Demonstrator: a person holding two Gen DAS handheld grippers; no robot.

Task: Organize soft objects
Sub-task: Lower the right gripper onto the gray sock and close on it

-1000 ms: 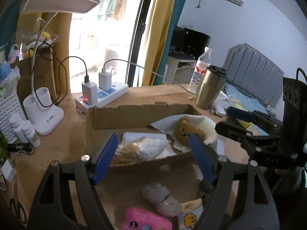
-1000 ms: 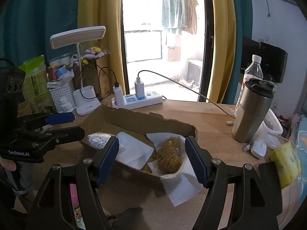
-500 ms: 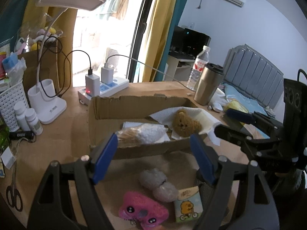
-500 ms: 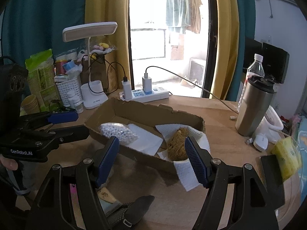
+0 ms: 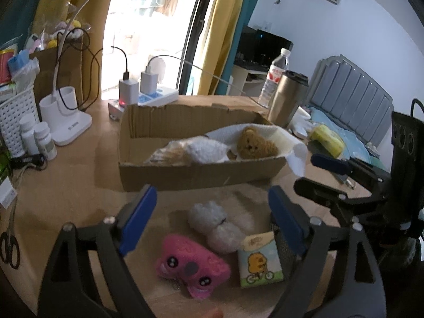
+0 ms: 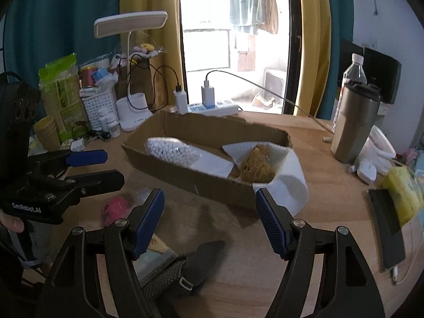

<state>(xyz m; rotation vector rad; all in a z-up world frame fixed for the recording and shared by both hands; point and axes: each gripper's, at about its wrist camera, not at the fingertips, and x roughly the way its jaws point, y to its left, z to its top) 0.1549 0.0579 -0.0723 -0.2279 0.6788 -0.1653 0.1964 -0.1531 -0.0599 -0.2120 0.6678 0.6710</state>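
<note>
Lower centre: one pink plush [image 5: 192, 265], one white plush [image 5: 214, 222]; one cardboard box [image 5: 196, 172] above. Left hand-held gripper [image 5: 212, 221] just widened, empty; right hand-held gripper [image 6: 209, 221] apart, empty.

Tabletop [image 6: 331, 212] clutter: desk lamp [image 6: 131, 23], power strip [image 6: 212, 107], steel tumbler [image 6: 353, 123], water bottle [image 6: 353, 70], white basket [image 6: 99, 107], scissors [image 5: 9, 246].

Left gripper [image 5: 209, 221] tilted downward, jaws spread wide, just been opening, nothing pressed between the blue pads. Right gripper [image 6: 209, 220] likewise angled down, jaws parted and gripping nothing. Fingertip of the holding hand [image 6: 12, 222] visible under the left gripper's body.
</note>
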